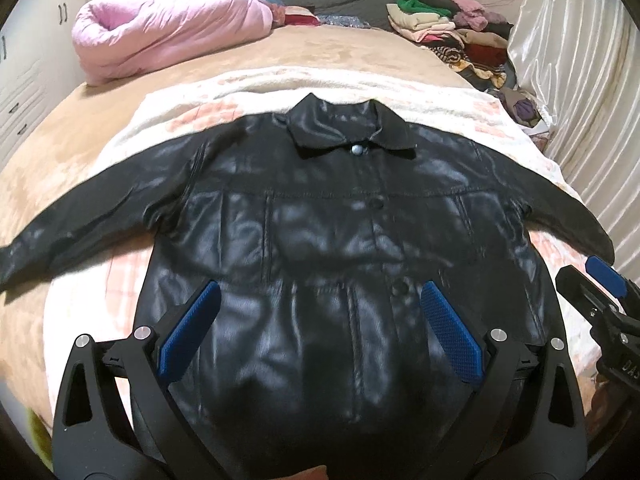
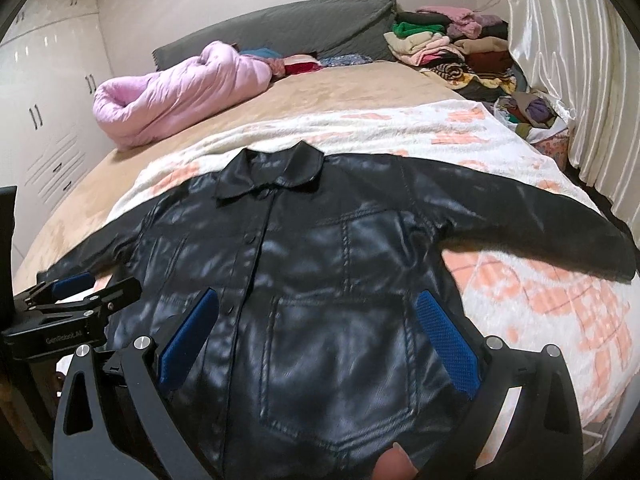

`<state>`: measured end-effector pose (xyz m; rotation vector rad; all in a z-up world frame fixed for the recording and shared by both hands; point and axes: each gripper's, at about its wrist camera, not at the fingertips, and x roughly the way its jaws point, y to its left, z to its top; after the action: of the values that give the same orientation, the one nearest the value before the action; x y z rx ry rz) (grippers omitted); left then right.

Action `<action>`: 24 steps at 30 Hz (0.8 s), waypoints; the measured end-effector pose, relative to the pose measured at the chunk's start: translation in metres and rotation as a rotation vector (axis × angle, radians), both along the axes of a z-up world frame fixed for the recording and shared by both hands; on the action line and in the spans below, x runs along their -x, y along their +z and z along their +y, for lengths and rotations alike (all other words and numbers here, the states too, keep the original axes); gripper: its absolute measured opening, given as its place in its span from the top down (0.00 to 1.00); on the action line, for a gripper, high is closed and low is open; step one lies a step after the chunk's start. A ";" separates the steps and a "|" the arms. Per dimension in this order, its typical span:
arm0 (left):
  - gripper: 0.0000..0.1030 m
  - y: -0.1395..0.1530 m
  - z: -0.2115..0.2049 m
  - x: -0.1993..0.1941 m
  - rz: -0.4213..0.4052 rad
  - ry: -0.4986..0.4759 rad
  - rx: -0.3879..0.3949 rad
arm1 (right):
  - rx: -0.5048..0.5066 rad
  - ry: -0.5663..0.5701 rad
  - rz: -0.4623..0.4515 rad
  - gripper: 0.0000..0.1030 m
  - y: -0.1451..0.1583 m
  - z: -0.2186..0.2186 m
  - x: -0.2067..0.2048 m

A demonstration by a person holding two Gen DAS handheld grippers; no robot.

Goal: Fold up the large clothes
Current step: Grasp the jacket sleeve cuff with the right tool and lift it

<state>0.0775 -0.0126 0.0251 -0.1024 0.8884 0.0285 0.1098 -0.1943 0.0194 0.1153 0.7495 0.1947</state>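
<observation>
at nine o'clock, white wardrobe doors (image 2: 48, 112) with dark handles, glossy, partly cropped by the lens edge. next, toward eleven o'clock, a puffy pink quilt (image 1: 168, 36) rolled into a soft tube on the tan bed cover (image 1: 312, 52), with a grey padded headboard (image 2: 288, 28) behind it.

at centre, spread flat and face up on a fuzzy white-and-peach blanket (image 2: 400, 128): black leather jacket (image 1: 328, 216), shiny and creased, buttoned, collar pointing to twelve o'clock, sleeves stretched to nine and three. left cuff cut off at the frame edge in the left wrist view; hem hidden below the gripper frames in both views.

over the jacket's lower half, left gripper (image 1: 320, 320), blue textured pads spread wide apart, nothing between them. likewise the right gripper (image 2: 318, 336), pads wide apart over the chest pocket, empty; contact with the leather hard to judge. at six o'clock in the right wrist view, a blurred fingertip (image 2: 394, 464), mostly cropped.

toward one o'clock, a jumbled pile of folded clothes (image 1: 444, 28), single pieces hard to separate. at three o'clock, a pleated satin curtain (image 2: 568, 60), cream and glossy.
</observation>
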 end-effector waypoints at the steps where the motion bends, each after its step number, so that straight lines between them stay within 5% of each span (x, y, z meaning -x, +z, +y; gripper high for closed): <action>1: 0.09 0.001 -0.002 -0.006 -0.003 -0.006 0.004 | -0.005 -0.006 0.000 0.04 0.001 -0.003 -0.005; 24: 0.09 -0.003 -0.071 -0.087 -0.010 -0.121 0.002 | -0.050 -0.328 0.018 0.04 -0.015 -0.129 -0.067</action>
<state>0.1648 -0.0838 0.0221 -0.0501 0.8835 -0.0859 0.1769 -0.3237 0.0049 0.2847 0.7327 -0.0998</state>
